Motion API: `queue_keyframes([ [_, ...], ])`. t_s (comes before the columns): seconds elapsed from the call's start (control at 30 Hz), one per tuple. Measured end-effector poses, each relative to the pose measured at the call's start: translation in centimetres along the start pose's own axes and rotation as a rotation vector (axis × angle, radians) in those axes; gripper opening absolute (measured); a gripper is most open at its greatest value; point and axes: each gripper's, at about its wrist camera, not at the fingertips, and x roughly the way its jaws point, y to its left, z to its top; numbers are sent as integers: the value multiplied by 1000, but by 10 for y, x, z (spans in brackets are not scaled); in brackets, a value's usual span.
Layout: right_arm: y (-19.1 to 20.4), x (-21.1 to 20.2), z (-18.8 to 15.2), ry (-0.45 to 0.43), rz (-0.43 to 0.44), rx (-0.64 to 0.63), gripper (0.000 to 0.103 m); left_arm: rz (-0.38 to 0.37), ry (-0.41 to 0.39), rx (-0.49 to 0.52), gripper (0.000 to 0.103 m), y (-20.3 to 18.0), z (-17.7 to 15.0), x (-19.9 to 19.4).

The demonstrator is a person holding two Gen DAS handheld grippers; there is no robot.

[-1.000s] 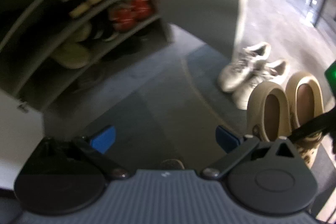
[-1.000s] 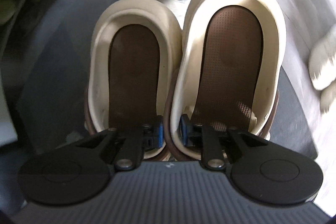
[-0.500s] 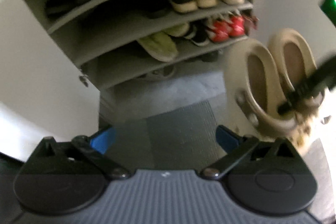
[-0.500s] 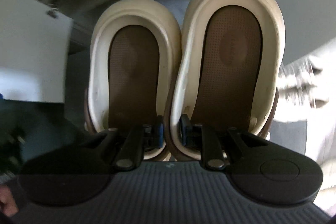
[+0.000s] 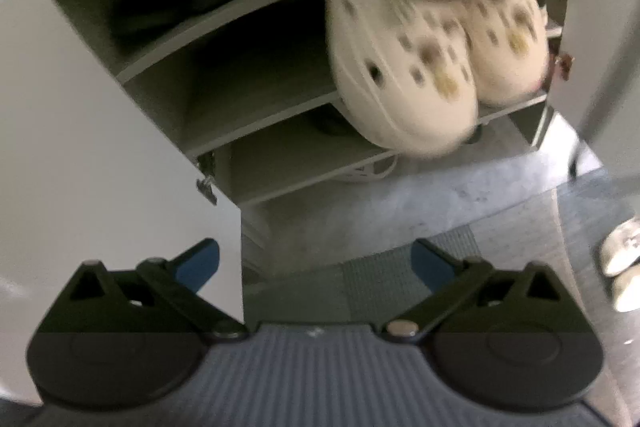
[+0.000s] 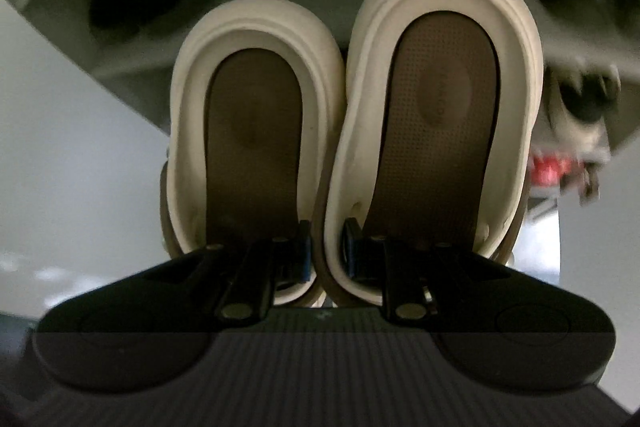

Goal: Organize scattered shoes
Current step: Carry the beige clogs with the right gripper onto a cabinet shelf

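1. Left wrist view: a grey shoe cabinet (image 5: 168,67) with slanted shelves fills the upper half, its white door (image 5: 80,147) open at the left. Grey floor (image 5: 440,195) and a ribbed mat (image 5: 400,267) lie below it.
2. Several shelves hold shoes already: dark shapes in the upper bays, too dim to name, and in the right wrist view a red shoe (image 6: 548,171) and a blurred pale one at the right edge.
3. The pair of cream clogs (image 5: 432,39) hangs toes down in the air in front of the middle shelves, not resting on any shelf yet.
4. Pale sneakers (image 5: 620,259) sit on the floor at the right edge, well apart from the cabinet. I judge the task partly done: these are left to put away, and the clogs are yet to be set down.
5. My right gripper (image 6: 326,255) is clamped on the clogs, one finger inside each heel, pinching the two inner walls together.
6. My left gripper (image 5: 316,263) stands wide apart and holds nothing, pointing down at the mat.
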Motion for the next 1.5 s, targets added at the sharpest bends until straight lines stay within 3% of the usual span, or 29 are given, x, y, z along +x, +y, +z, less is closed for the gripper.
queue_keyframes([
  [0.17, -2, -6, 55, 25, -24, -83, 19, -30, 12, -6, 103, -25, 11, 39],
  [0.27, -4, -9, 68, 21, -44, -97, 19, -56, 19, -30, 103, -39, 22, 61],
  [0.47, -17, -17, 71, -12, -56, -36, 19, -106, 6, -63, 103, -65, 52, 109],
  [0.67, -31, -34, 69, -80, -44, -9, 19, -112, -120, -50, 103, -78, 89, 134],
  [0.83, -55, -43, 70, -102, -5, -5, 20, -108, -209, -63, 102, -71, 117, 127],
  [0.93, -74, -48, 71, -99, 26, 4, 20, -111, -183, -127, 102, -61, 127, 125],
  [1.27, -135, -59, 94, -42, 124, 56, 28, -84, -199, -188, 102, -59, 131, 96],
  [1.47, -164, -67, 101, -122, 115, 65, 36, -83, -209, -188, 101, -66, 134, 85],
  [1.5, -169, -70, 100, -149, 122, 68, 42, -79, -219, -182, 102, -68, 134, 84],
])
